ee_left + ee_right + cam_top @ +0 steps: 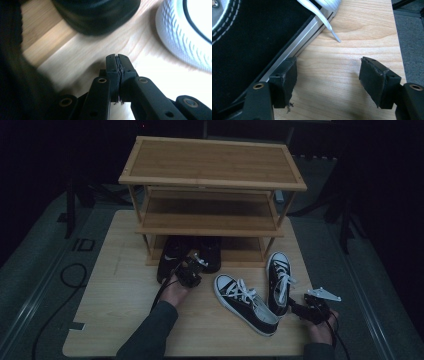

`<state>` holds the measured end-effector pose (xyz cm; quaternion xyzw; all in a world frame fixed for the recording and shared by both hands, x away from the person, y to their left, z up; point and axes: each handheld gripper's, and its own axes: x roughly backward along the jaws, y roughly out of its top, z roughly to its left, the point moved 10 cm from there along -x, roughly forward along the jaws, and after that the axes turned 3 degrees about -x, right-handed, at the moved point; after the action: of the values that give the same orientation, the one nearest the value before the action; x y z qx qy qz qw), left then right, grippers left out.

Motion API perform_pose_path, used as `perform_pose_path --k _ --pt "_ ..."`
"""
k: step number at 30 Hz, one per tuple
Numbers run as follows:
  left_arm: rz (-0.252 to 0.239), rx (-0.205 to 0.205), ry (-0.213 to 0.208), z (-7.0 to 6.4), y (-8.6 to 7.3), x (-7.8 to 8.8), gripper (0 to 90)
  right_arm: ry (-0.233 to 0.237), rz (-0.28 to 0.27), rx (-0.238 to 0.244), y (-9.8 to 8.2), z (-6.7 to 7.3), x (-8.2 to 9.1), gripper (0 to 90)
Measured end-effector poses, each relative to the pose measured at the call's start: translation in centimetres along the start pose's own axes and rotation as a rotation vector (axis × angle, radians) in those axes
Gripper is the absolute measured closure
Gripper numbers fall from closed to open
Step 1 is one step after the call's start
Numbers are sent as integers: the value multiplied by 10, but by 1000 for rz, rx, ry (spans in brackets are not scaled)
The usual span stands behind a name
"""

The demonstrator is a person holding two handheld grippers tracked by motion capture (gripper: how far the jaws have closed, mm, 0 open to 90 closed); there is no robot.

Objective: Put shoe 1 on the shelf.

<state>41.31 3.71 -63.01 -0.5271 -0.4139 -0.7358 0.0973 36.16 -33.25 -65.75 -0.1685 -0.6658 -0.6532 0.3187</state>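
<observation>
Two black canvas low-top sneakers with white laces lie on the table, near side, right of centre. The left sneaker (245, 303) lies diagonally, toe towards the rack. The right sneaker (279, 281) lies just beside it, pointing almost straight away, toe cap far.

Handling, judged: light, soft canvas upper that will buckle under a pinch; rubber sole and foxing stiff and grippy. The heel collar or the side wall beside the eyelets looks the best hold. Laces are loose and trailing and could snag.

Right gripper (299, 310): jaws spread apart, nothing between them, at the heel end of the right sneaker. In the right gripper view (327, 82) one pad sits just beside the white sole edge; contact cannot be confirmed.

Left gripper (194, 270): jaws clenched together on nothing (117, 65), at the mouth of the rack's bottom shelf.

Surroundings: three-tier bamboo shoe rack (212, 180) at the far side of the wooden table (115, 320). A pair of dark shoes (190, 252) already fills the left part of the bottom shelf, one showing a white logo. The right part looks free, as do the middle and top shelves. Rack posts and the low shelf clearance are the likely obstructions.
</observation>
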Motion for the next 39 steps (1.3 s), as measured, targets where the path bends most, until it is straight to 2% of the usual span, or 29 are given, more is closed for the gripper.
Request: perform_pose_path --k 7,11,13,15,24,30,35,37,39 --pt "-17 20 -3 4 -28 17 866 0 0 0 0 0 0 303" --pt "-13 22 -4 7 -39 23 860 0 0 0 0 0 0 304" --pt "-13 22 -4 7 -39 23 859 0 0 0 0 0 0 304" --pt "-7 32 3 12 -48 28 852 0 0 0 0 0 0 303" --pt "9 40 31 21 -68 37 848 0 0 0 0 0 0 303" --pt "16 66 44 30 -82 41 852 0 0 1 0 0 0 303" --pt "26 72 70 36 -89 43 851 -1 0 0 0 0 0 304" --pt "28 92 89 45 -94 44 851 -1 0 1 0 0 0 304" --pt "30 107 91 49 -96 44 855 -1 0 1 0 0 0 304"
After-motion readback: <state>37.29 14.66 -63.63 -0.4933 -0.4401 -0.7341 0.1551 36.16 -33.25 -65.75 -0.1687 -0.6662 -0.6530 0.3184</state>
